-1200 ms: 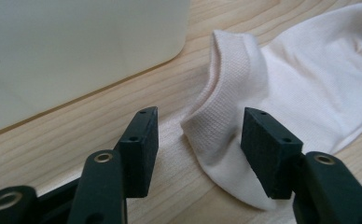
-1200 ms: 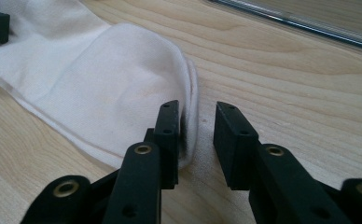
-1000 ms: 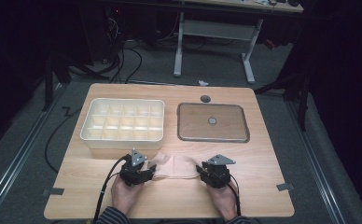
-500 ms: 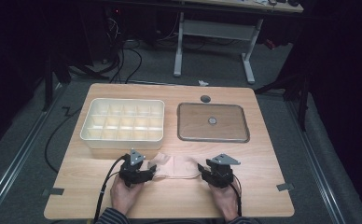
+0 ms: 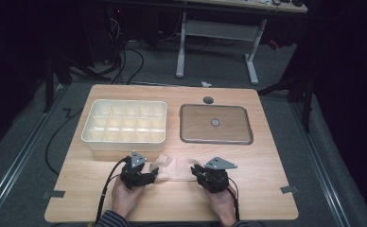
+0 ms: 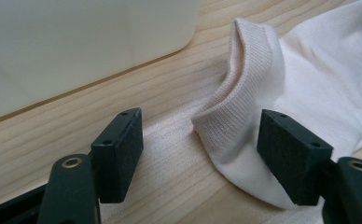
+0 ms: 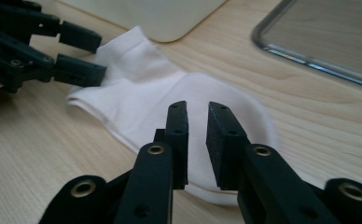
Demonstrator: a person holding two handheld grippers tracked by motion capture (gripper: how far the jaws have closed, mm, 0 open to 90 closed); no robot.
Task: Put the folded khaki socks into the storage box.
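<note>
The left gripper [image 6: 200,154] stands wide open, its jaws straddling the ribbed cuff of a pale pink fabric sock [image 6: 281,107]. The right gripper [image 7: 197,128] has its jaws nearly closed, a narrow gap between them, above the sock's rounded end; whether they pinch it I cannot tell. The sock [image 5: 172,168] lies flat, long axis running left to right, near the front edge of the light wooden counter [image 5: 266,161], before a cream compartmented plastic tray [image 5: 125,124] and a metal-rimmed brown rectangular tray [image 5: 216,124]. Dark room around, grey floor.

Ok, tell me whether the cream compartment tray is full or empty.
Empty: in the high view every cell of the cream plastic compartment tray shows bare bottom, nothing inside.
</note>
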